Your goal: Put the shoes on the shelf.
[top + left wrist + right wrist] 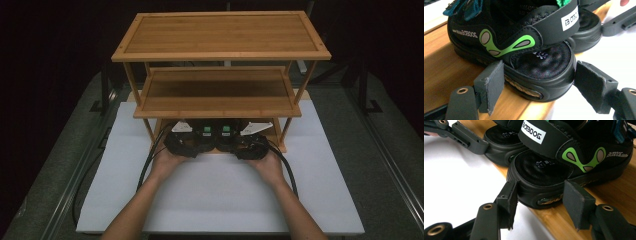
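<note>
Left tongs (537, 90): two black jaws with grey, rough-edged pads (492, 83), spread either side of a sandal's heel. Left pad touching or just beside the sole; right pad apart from it. Not clamped.
Right tongs (540, 203): same build, jaws spread around the other sandal's heel. Left pad against the sole rim, right pad just off it.
Hands: left hand (167, 161) and right hand (267, 164) each hold one of the tongs at the front of the rack; black cables (150, 160) trail back along the forearms.
Sandals, count: two, a pair. Left black sandal with green and grey oval side patches (524, 45); right matching black sandal (574, 162).
Sandal materials: moulded rubbery black sole, dimpled dark footbed, stitched heel strap with white label, teal strap farther forward.
Sandal position: side by side on the lowest board of the rack, heels overhanging its front edge.
Sandal axis: long axis runs front to back; heels toward the person, toes toward the rack's rear.
Rack: three-tier bamboo shelf rack (220, 35), flat rectangular boards with raised rims on thin posts. Top and middle tiers bare.
Counter: white rectangular sheet (220, 200) under the rack, matte, on a grey carpeted counter (45, 200).
</note>
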`<state>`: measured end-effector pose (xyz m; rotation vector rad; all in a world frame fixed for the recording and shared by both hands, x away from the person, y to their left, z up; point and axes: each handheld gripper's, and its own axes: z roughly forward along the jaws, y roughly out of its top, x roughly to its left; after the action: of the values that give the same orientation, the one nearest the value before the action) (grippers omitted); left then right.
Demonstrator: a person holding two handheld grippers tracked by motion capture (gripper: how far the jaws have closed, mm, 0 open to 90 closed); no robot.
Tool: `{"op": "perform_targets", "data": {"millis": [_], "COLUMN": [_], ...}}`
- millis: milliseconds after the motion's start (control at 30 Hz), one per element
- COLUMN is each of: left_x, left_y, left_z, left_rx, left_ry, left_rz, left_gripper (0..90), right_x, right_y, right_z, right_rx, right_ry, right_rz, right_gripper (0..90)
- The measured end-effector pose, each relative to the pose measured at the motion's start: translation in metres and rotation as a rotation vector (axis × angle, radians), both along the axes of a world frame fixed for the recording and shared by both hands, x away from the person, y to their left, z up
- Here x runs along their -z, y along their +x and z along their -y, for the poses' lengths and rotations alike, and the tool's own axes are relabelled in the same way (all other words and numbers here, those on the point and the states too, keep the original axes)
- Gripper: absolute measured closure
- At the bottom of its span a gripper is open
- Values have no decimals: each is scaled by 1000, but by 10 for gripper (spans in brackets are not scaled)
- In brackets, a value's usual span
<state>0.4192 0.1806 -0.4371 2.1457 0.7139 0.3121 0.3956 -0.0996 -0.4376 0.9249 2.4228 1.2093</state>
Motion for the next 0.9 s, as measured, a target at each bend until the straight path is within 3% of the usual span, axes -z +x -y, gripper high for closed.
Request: {"op": "perform_targets", "data": {"millis": [200, 233, 333, 433, 500, 533, 567, 633, 767, 900], "left_x": [0, 0, 1, 1, 1, 1, 0, -1, -2, -5], "left_y": [8, 9, 9, 8, 2, 2, 1, -3, -14, -26], "left_z": [4, 5, 5, 4, 4, 4, 4, 2, -5, -15], "left_rx": [-13, -12, -19, -27, -28, -28, -21, -18, -13, -21], "left_ry": [52, 54, 54, 44, 10, 10, 20, 24, 15, 18], "left_rz": [12, 7, 8, -7, -17, -17, -16, -5, -14, -15], "left_gripper": [241, 240, 240, 241, 222, 205, 205, 169, 136, 78], "right_x": [2, 4, 5, 7, 4, 4, 2, -1, -2, -2], "right_y": [6, 11, 12, 13, 10, 10, 6, 3, -5, -19], "right_z": [1, 3, 3, 4, 4, 4, 6, 8, 19, 35], "right_rx": [34, 36, 50, 43, 52, 52, 72, 64, 64, 80], "right_ry": [-12, -21, -13, -4, -1, -1, 9, 34, 38, 21], "right_rz": [-5, 16, 5, 23, 16, 16, -24, -40, -24, -48], "right_gripper": [483, 482, 483, 480, 426, 426, 407, 377, 298, 205]}}
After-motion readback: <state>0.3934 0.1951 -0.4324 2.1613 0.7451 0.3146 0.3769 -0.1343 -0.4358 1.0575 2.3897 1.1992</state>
